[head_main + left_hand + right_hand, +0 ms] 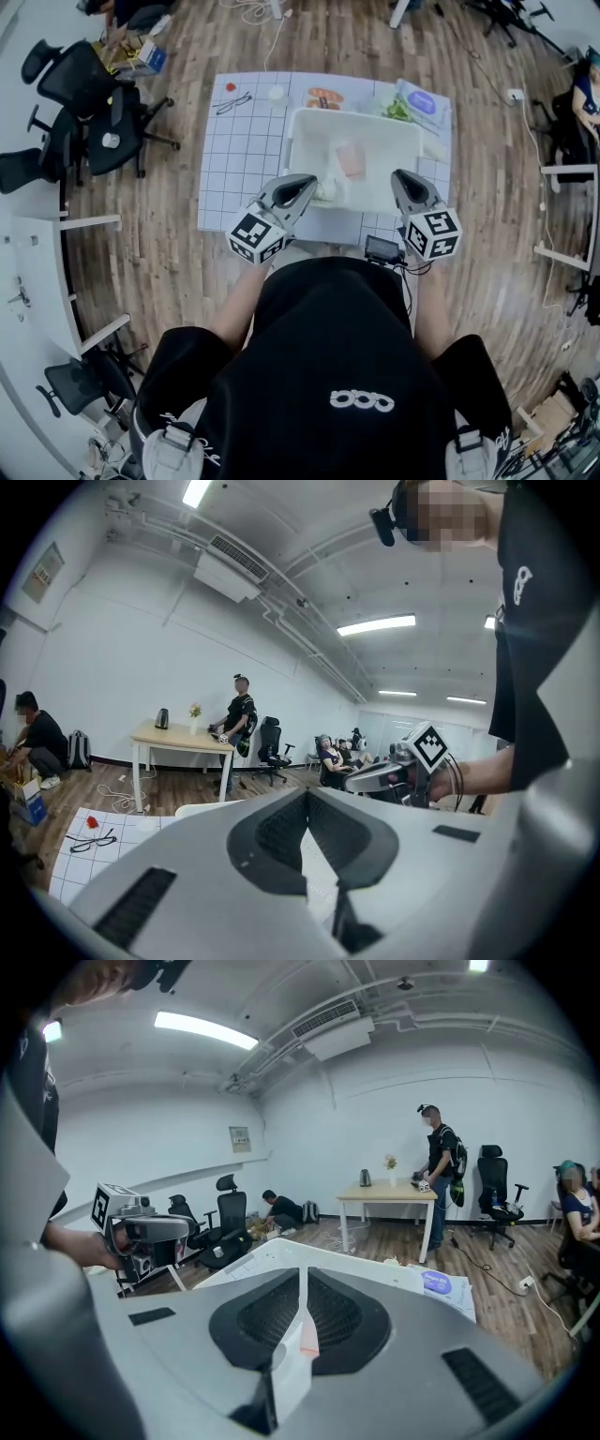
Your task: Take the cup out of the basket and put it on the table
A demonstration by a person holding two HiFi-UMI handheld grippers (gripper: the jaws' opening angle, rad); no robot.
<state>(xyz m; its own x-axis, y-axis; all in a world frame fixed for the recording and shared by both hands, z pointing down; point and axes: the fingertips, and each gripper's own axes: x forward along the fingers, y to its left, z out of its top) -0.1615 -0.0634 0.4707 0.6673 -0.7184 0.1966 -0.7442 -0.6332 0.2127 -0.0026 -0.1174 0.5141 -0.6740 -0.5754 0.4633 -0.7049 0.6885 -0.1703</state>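
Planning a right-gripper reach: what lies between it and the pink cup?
Nothing: in the head view, only bare basket floor separates the right gripper from the cup.

Basket: white, rectangular, open-topped and upright, just above centre of the head view, standing on the table, whose top is white with a grid of lines. Cup: pale pink, inside the basket near the middle of its floor, apparently on its side; finer detail too small to tell.

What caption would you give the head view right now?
Left gripper and right gripper, fingers shut and empty, hover over the near side of the basket; a pink item lies inside.
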